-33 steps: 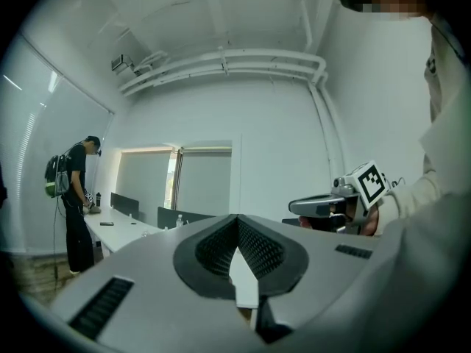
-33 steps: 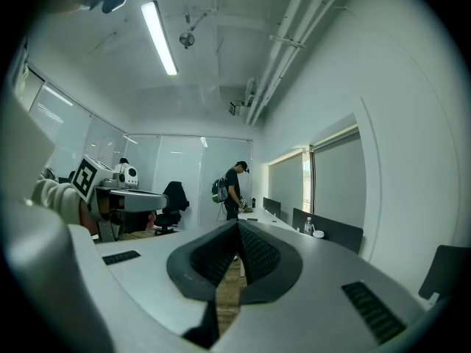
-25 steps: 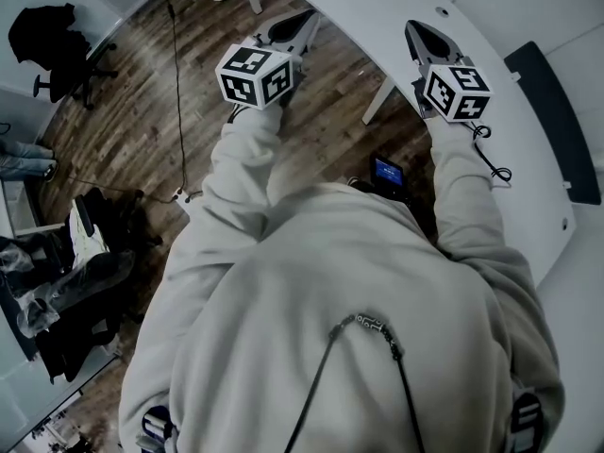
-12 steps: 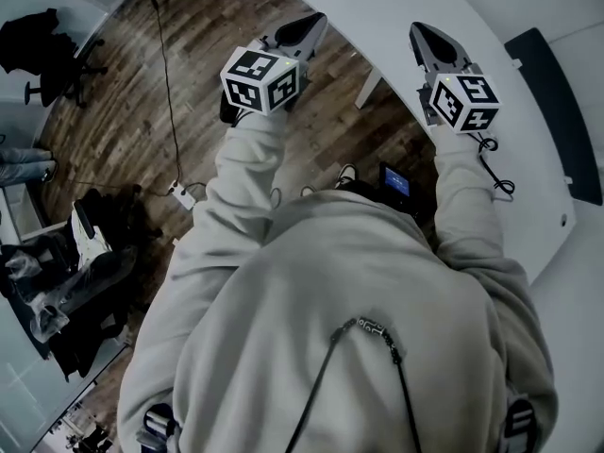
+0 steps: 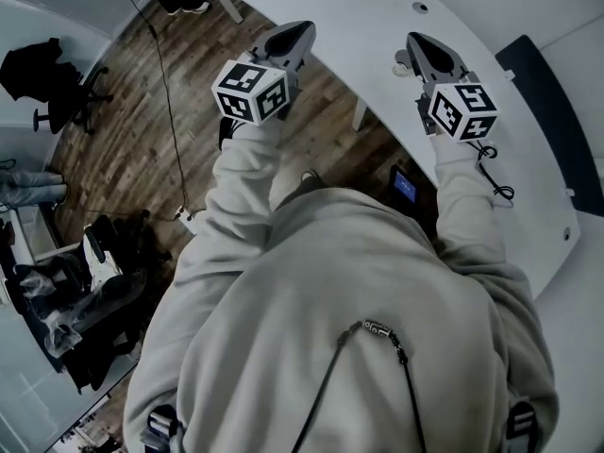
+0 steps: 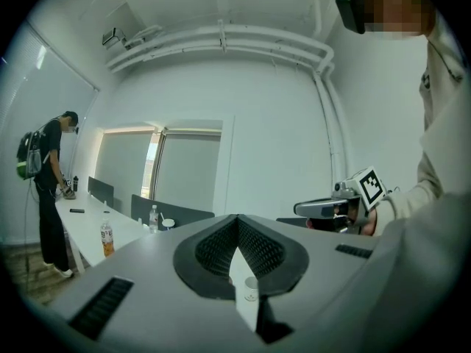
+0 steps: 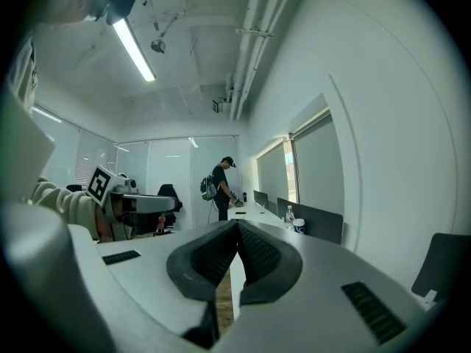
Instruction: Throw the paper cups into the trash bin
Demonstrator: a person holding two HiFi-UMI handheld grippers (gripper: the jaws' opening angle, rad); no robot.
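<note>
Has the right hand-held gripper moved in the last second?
Yes. The right hand-held gripper has moved forward along the white table, toward its far end.

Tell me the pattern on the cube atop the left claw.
The cube carries black square markers on white faces, seen best in the head view.

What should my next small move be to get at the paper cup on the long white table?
Probably step forward along the long white table toward the white paper cup beside the clear plastic bottle. The left gripper and right gripper are both shut with nothing between their jaws, and the cup looks well beyond them, so closing that gap likely comes first.
</note>
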